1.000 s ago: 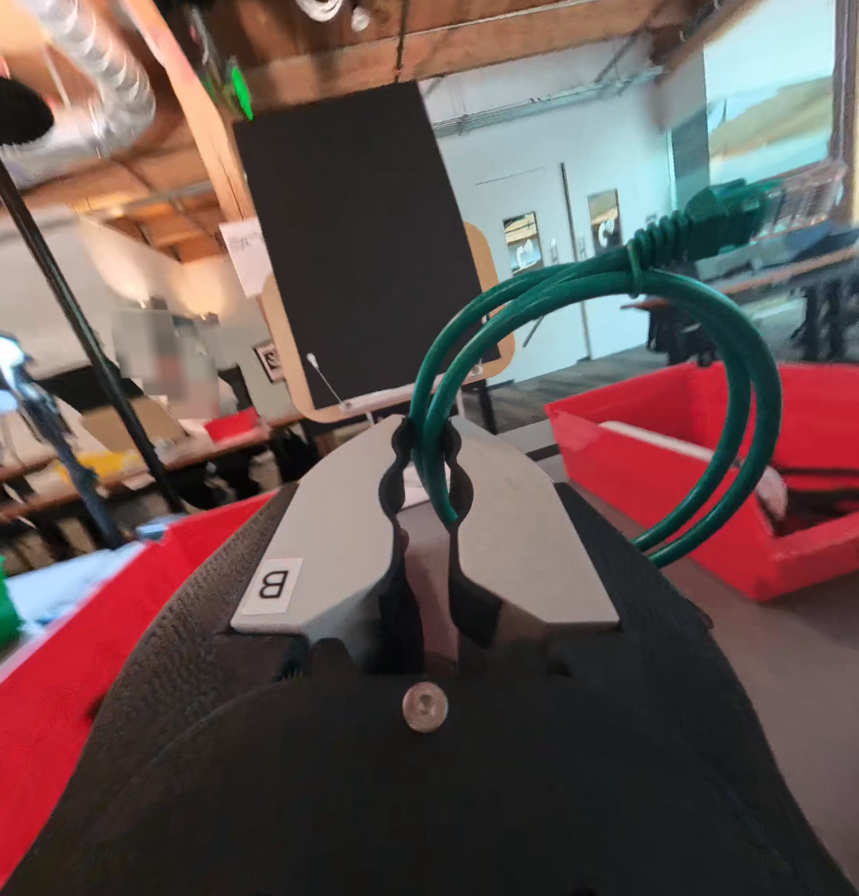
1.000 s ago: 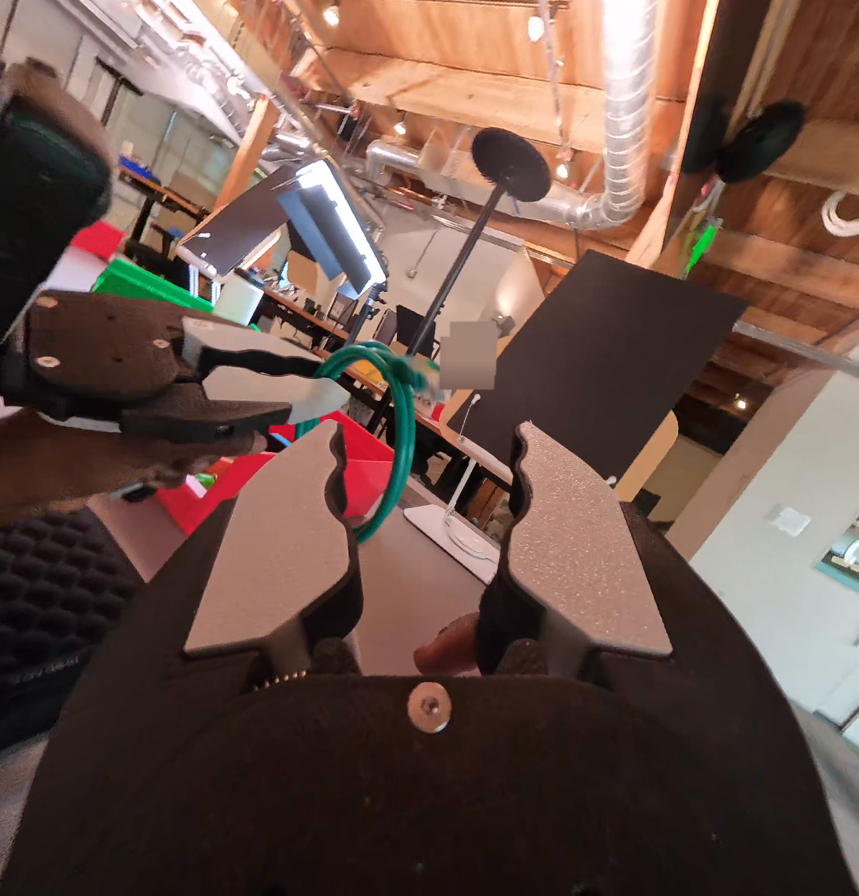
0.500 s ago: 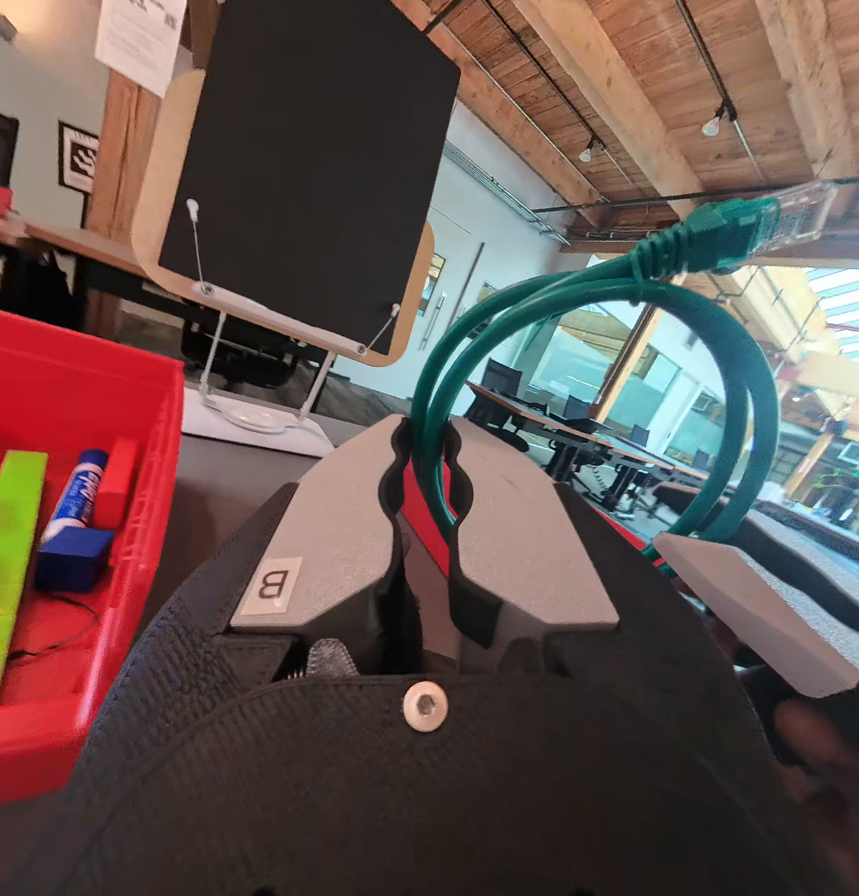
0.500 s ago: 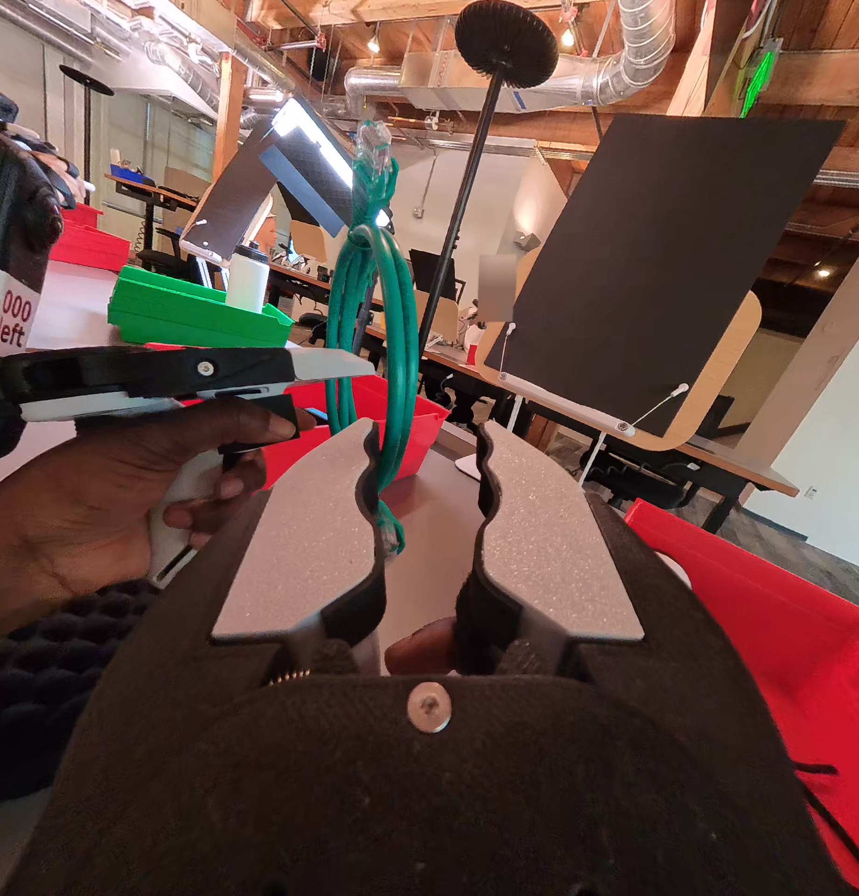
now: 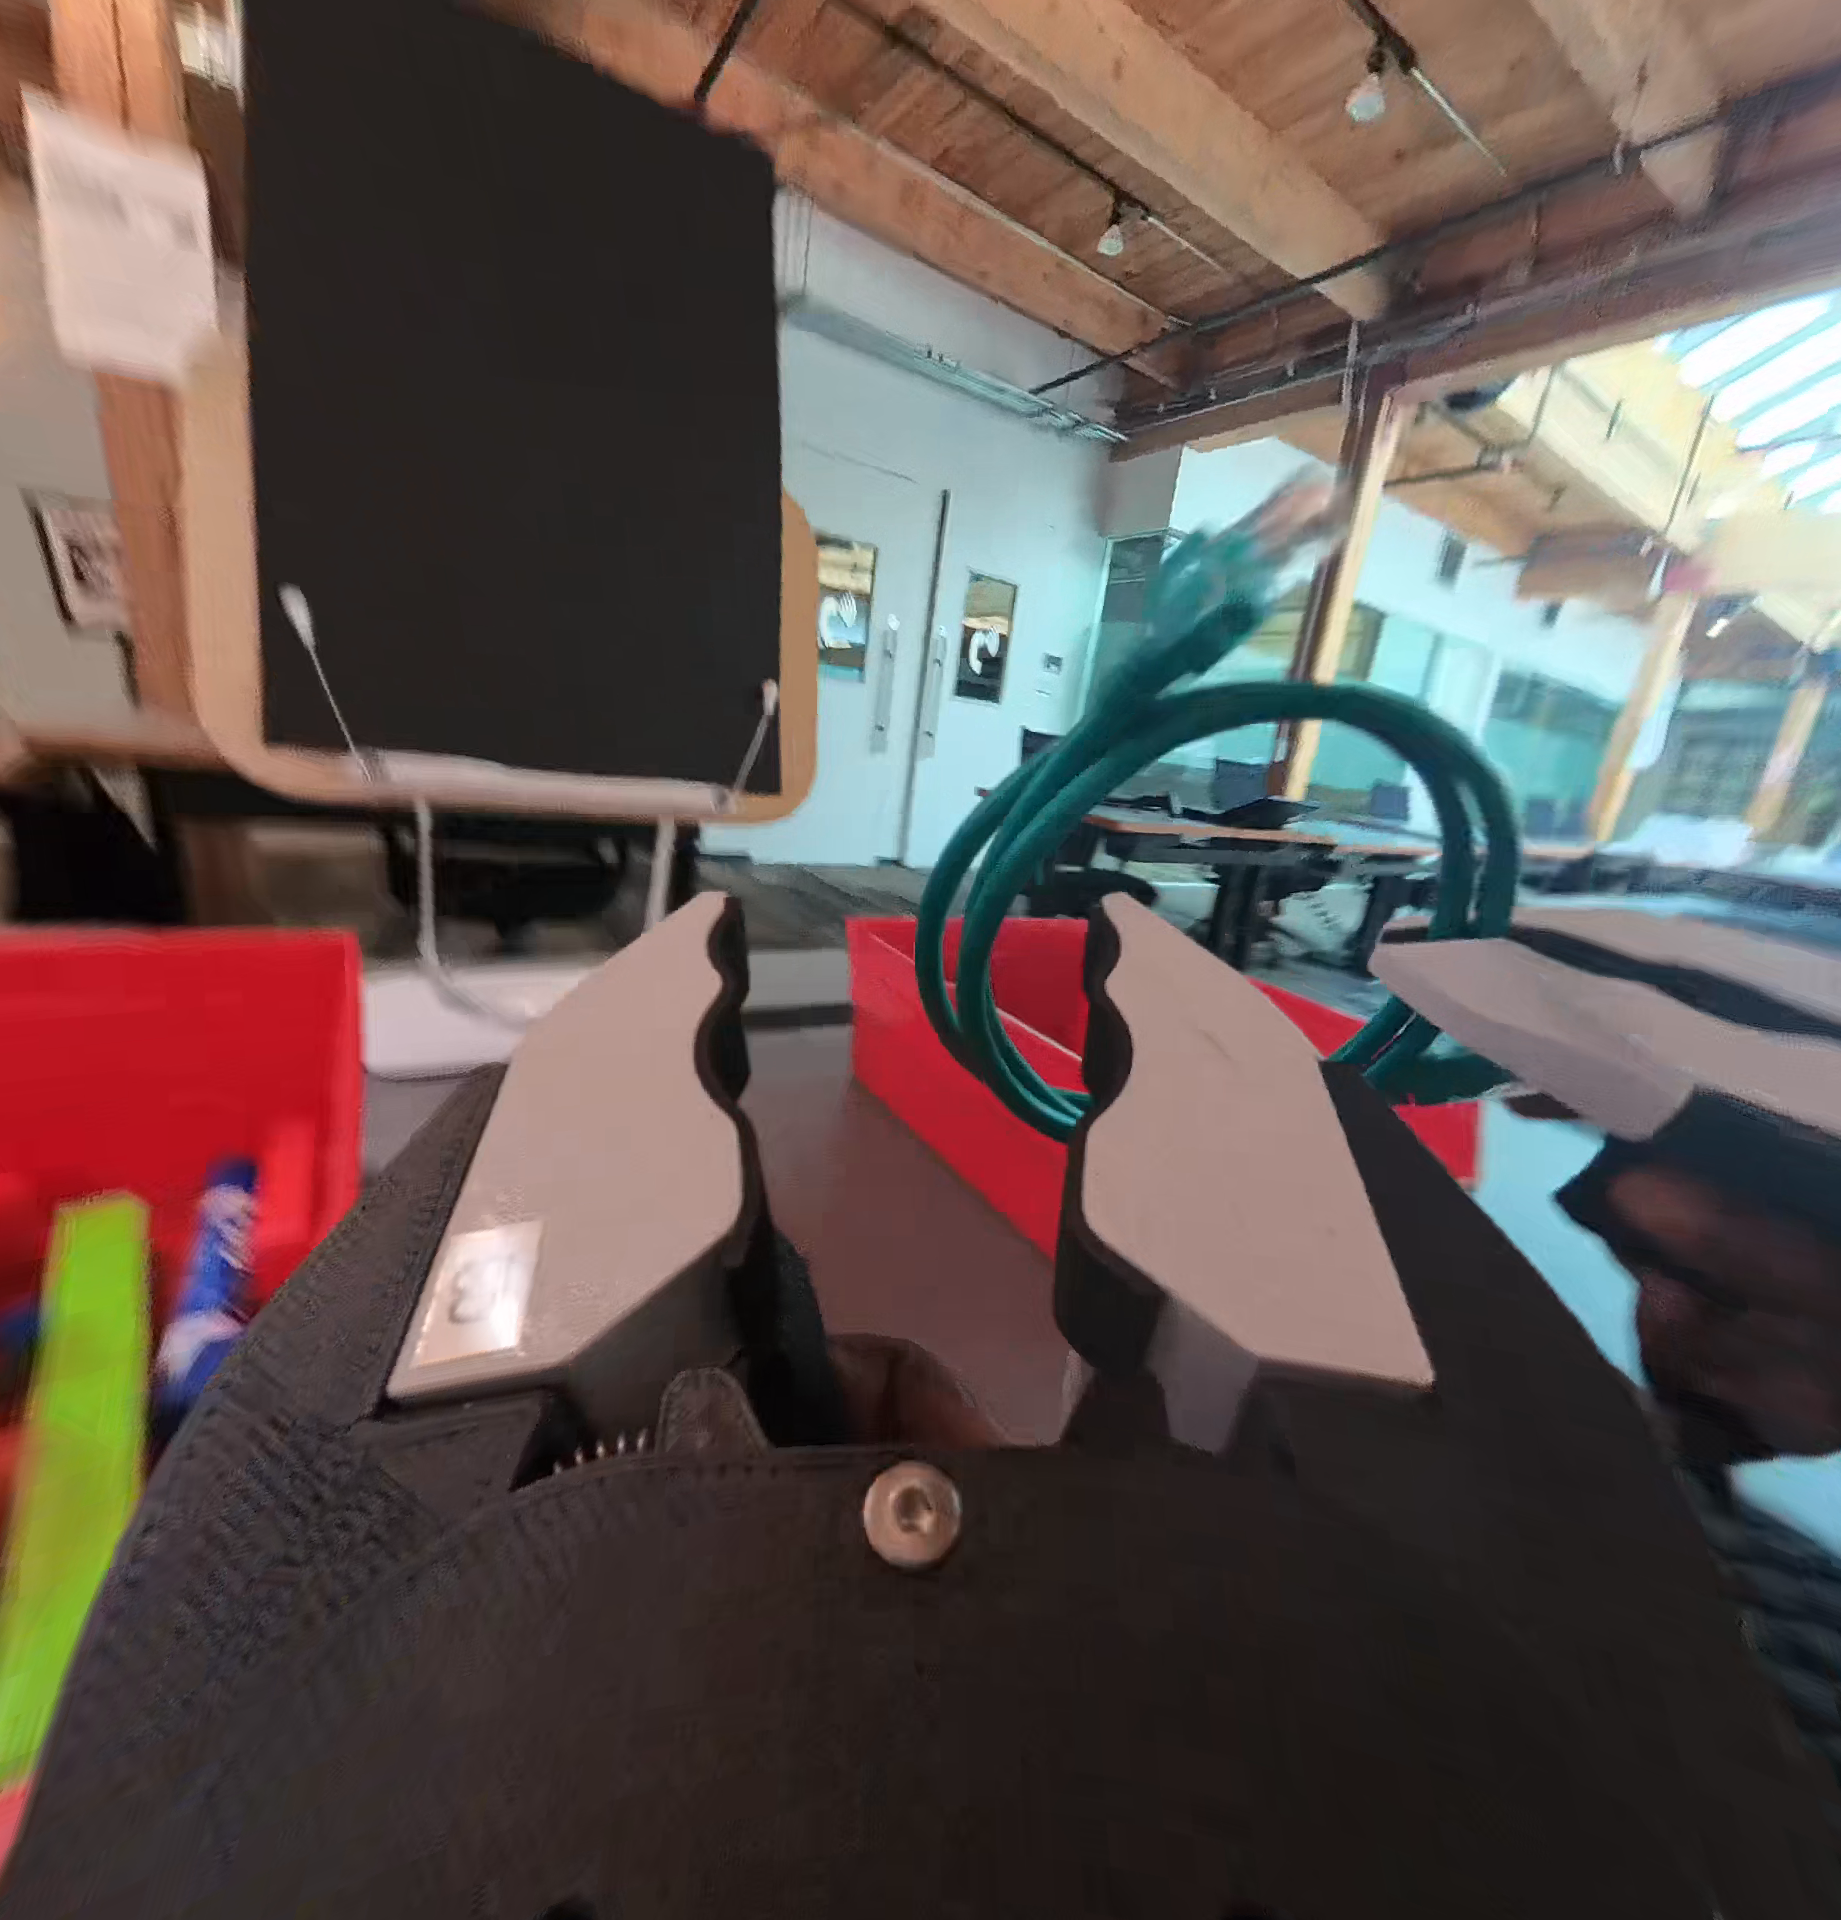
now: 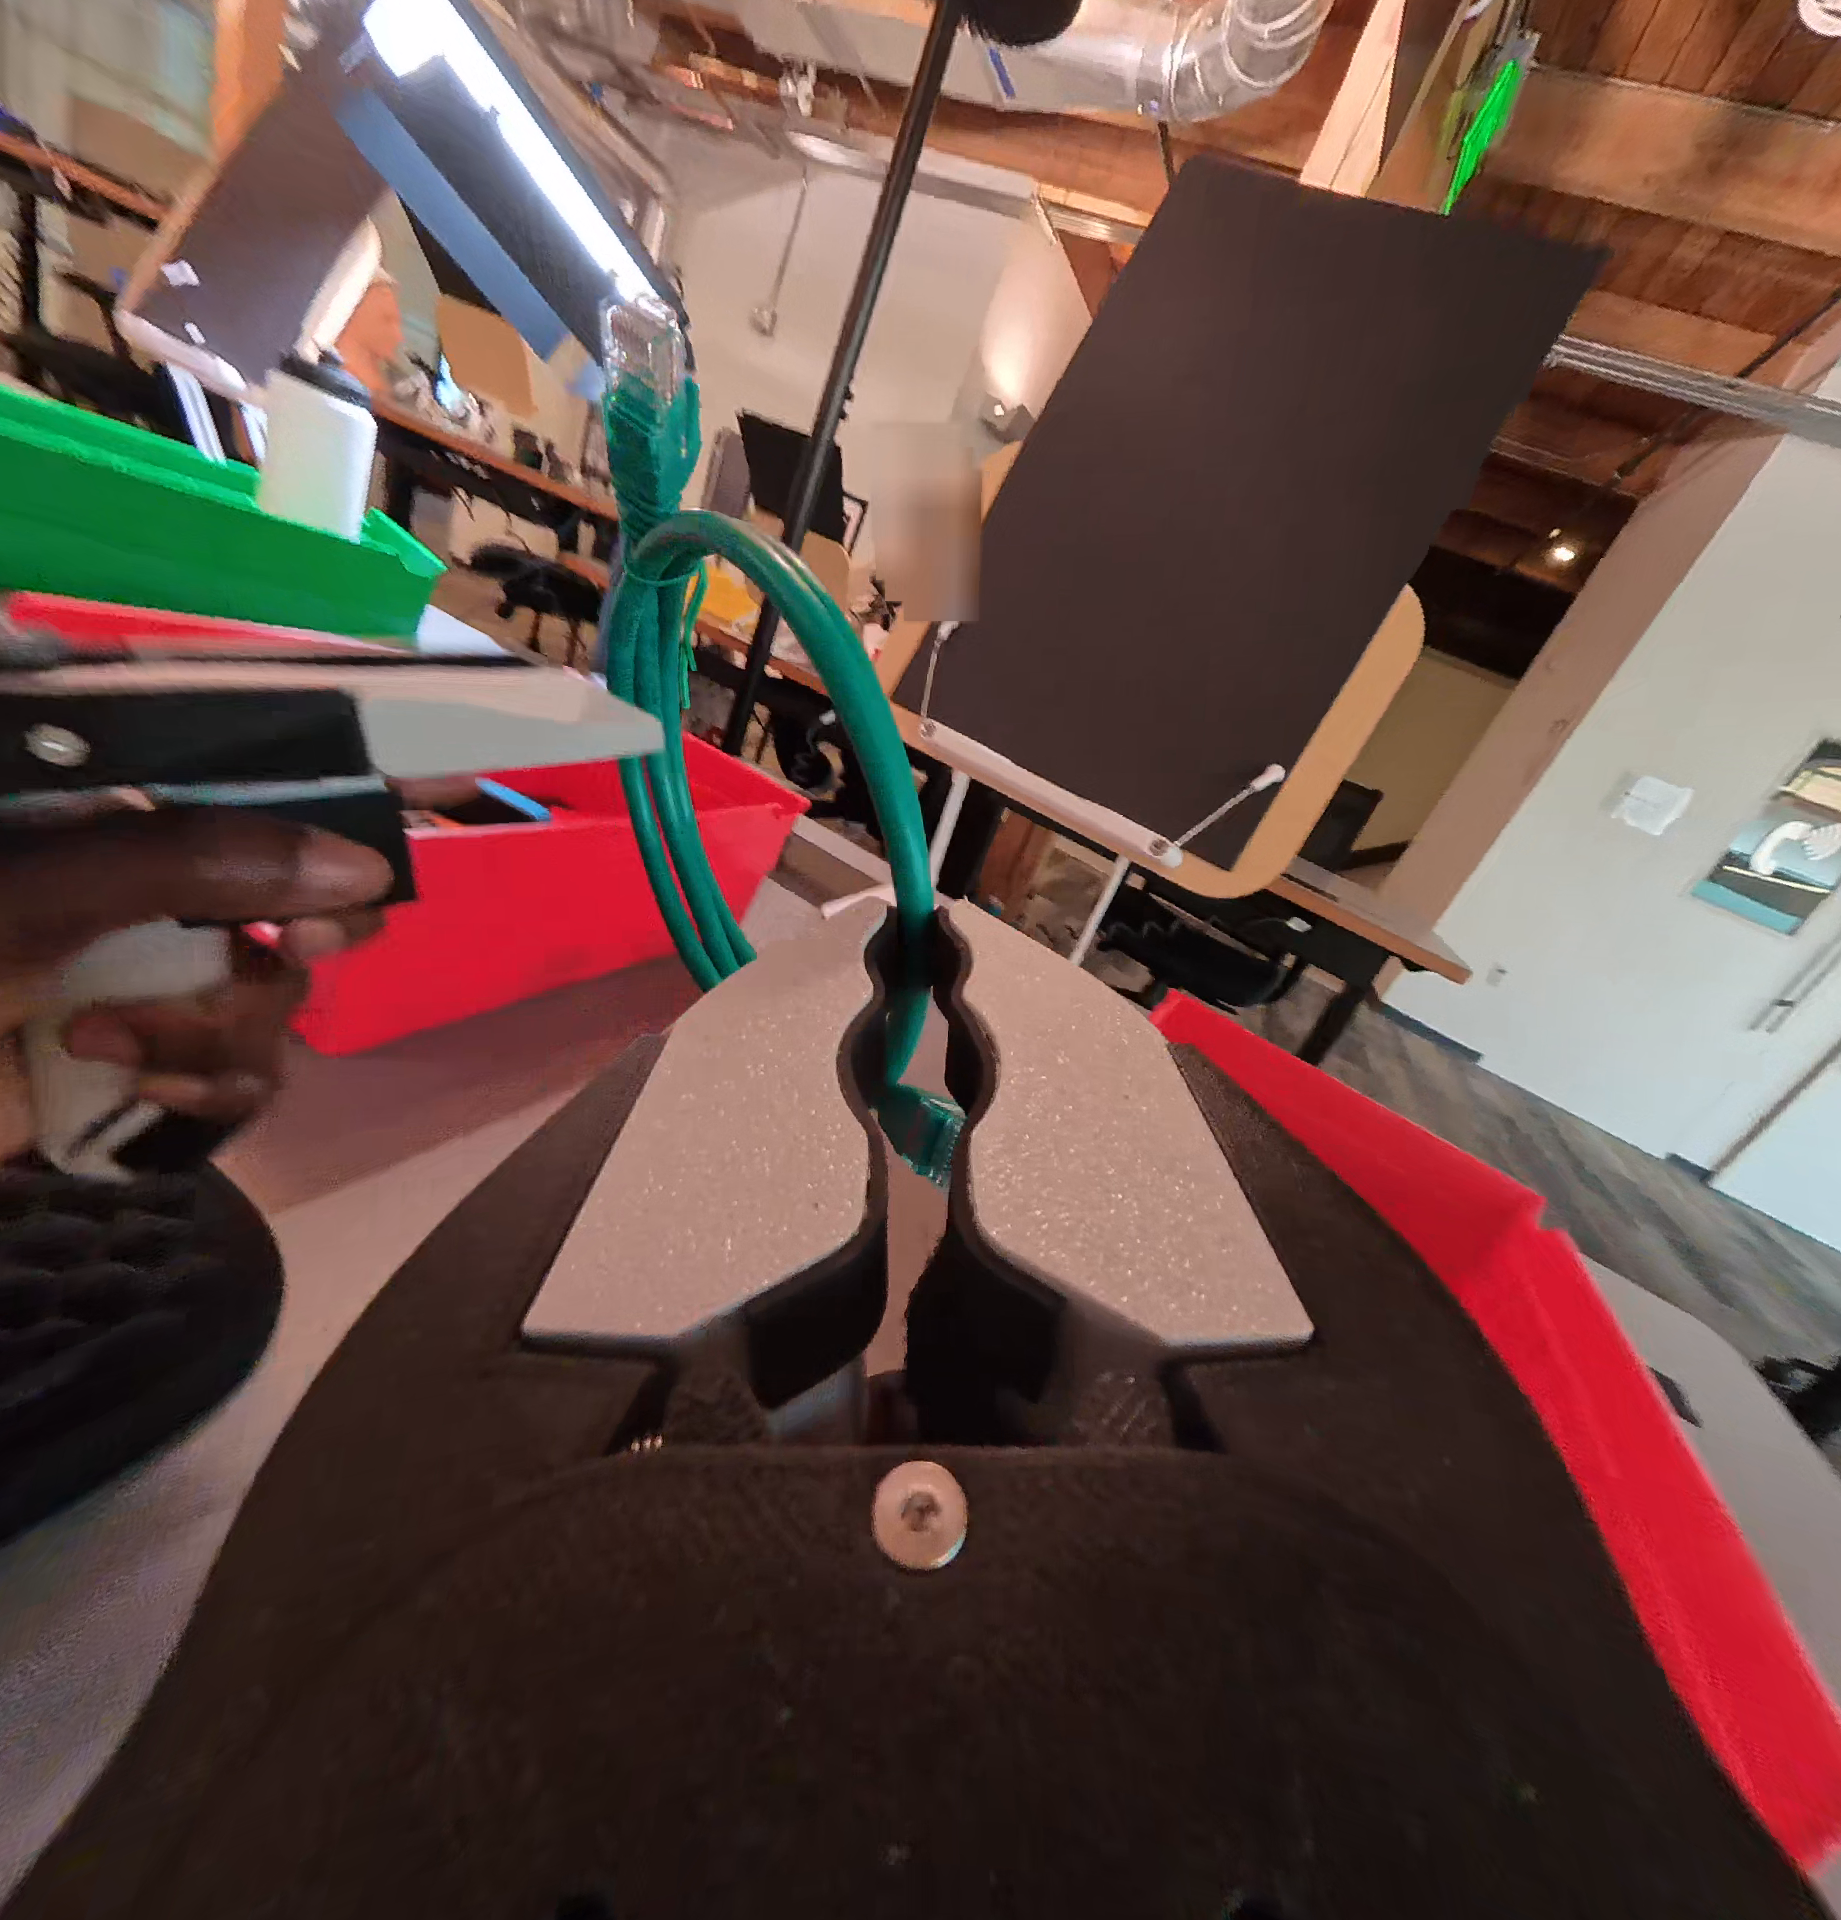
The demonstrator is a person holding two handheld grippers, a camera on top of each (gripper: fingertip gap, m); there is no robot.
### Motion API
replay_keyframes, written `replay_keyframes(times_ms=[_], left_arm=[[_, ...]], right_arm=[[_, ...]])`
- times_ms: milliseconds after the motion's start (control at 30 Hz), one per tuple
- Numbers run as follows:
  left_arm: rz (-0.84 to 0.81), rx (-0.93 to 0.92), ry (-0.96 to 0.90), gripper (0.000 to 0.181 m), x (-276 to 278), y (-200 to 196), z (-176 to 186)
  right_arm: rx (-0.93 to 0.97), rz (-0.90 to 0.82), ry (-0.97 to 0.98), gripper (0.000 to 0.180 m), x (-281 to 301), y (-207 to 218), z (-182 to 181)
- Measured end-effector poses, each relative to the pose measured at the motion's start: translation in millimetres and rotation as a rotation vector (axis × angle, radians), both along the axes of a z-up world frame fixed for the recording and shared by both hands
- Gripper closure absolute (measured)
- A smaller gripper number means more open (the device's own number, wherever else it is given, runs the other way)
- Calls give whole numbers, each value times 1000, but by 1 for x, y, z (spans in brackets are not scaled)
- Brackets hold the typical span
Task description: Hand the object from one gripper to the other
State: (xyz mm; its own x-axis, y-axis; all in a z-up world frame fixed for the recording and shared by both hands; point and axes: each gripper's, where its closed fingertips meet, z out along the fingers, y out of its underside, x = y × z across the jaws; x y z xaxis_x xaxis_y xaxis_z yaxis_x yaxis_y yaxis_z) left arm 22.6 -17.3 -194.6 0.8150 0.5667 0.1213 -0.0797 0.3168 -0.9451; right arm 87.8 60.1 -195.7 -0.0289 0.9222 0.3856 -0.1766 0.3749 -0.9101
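The left gripper (image 5: 911, 1023) is now standing with its jaws spread wide, whereas half a second ago it was clamping the coiled green network cable with clear plastic plugs (image 5: 1217, 810); the coil is now hanging free just ahead of its right finger, touching neither pad as far as the blur allows. The right gripper (image 6: 916, 997) is pinching one strand of the cable (image 6: 854, 717) between its wavy fingertips, one plug lying in the gap behind them and the bundled part rising ahead and to its left. Judged from this, the handover is essentially complete: the load is sitting with the right gripper alone.

Room for moving: the left gripper is still lying close, its grey finger (image 6: 500, 717) just beside the hanging loops, so drawing it straight back is looking safest. A red plastic bin (image 6: 542, 894) is sitting ahead-left of the right gripper, and the red rim of a second bin (image 6: 1498, 1278) is running along its right side; above, space is open.
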Motion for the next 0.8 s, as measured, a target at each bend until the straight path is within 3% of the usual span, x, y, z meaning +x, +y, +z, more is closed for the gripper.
replay_keyframes(times_ms=[167,333,633,800], left_arm=[[145,-249,456,114,31,4,22],[237,-593,794,121,52,24,6],[330,-885,936,157,36,32,-25],[353,-895,938,170,34,31,-26]], right_arm=[[172,-113,-143,174,-5,10,-16],[243,-86,-275,174,-9,4,-37],[332,-37,-358,174,-8,-6,-51],[321,4,-343,174,-7,-13,-49]])
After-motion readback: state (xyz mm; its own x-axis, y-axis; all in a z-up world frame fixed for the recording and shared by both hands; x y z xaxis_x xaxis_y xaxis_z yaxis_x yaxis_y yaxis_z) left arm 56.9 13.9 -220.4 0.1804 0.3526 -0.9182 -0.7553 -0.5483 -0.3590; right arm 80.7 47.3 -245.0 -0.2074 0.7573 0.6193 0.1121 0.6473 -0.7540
